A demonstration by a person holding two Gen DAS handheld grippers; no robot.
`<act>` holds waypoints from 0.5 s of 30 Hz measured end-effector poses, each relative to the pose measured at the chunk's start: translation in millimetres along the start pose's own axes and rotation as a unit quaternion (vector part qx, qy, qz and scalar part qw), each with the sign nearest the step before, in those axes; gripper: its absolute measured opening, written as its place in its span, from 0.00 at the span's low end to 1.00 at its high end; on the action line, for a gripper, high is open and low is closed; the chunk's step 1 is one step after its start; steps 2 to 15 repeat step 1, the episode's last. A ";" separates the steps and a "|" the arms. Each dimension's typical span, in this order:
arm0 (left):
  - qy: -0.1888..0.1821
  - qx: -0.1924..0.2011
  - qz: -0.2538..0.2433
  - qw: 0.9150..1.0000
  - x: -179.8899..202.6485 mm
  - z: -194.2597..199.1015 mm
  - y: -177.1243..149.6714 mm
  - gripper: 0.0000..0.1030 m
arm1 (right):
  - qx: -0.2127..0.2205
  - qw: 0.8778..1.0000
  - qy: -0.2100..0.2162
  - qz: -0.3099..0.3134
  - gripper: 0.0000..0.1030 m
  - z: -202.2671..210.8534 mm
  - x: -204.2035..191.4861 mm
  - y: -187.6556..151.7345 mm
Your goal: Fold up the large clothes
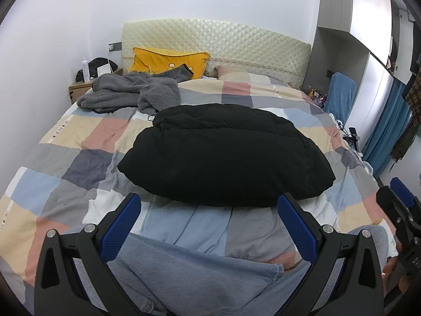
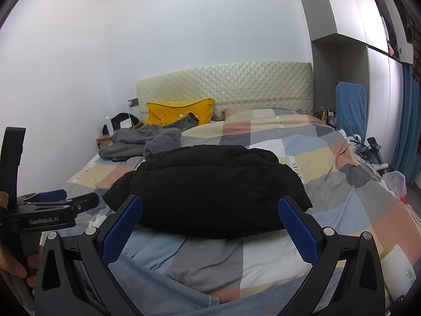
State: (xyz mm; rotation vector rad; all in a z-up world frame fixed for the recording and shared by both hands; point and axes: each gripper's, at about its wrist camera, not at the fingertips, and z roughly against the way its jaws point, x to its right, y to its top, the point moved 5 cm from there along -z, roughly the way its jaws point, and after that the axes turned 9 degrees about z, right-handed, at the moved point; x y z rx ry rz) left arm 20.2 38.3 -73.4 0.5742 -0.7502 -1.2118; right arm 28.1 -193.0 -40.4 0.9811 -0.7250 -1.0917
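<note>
A bulky black padded jacket [image 1: 226,155], folded into a thick rounded bundle, lies on the middle of a bed covered by a patchwork-check quilt [image 1: 79,142] in pastel pink, cream, blue and grey. Beyond the black jacket, toward the cream diamond-quilted headboard [image 1: 218,42], a crumpled grey fleece garment [image 1: 129,92] sprawls on the quilt, one sleeve reaching up against a mustard-yellow cushion [image 1: 168,62] propped at the headboard. A small wooden bedside table [image 1: 79,89] stands beside the bed on the fleece garment's side, carrying a white bottle and dark items too small to make out. On the opposite side from the black jacket, a blue towel-covered chair back [image 2: 351,105] stands against grey cupboards.

On the near side of the black jacket, at the foot of the bed, both handheld tools hover above the quilt. The left gripper [image 1: 210,223] has its blue-padded fingers spread wide with nothing between them; the right gripper [image 2: 210,223] is likewise fully parted and holding nothing. Below both, a fold of pale blue-grey fabric [image 1: 189,276] lies nearest the cameras, possibly the person's clothing, though the view does not settle it. In the right wrist view the left gripper's black body shows at the edge, gripped by a hand [image 2: 13,266].
</note>
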 end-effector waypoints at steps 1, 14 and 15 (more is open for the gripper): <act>-0.001 -0.002 0.001 1.000 0.1 -0.5 -1.2 1.00 | 0.000 1.000 0.000 0.000 1.00 0.0 0.0 -0.1; -0.001 -0.002 0.001 1.000 0.1 -0.5 -1.2 1.00 | 0.000 1.000 0.000 0.000 1.00 0.0 0.0 -0.1; -0.001 -0.002 0.001 1.000 0.1 -0.5 -1.2 1.00 | 0.000 1.000 0.000 0.000 1.00 0.0 0.0 -0.1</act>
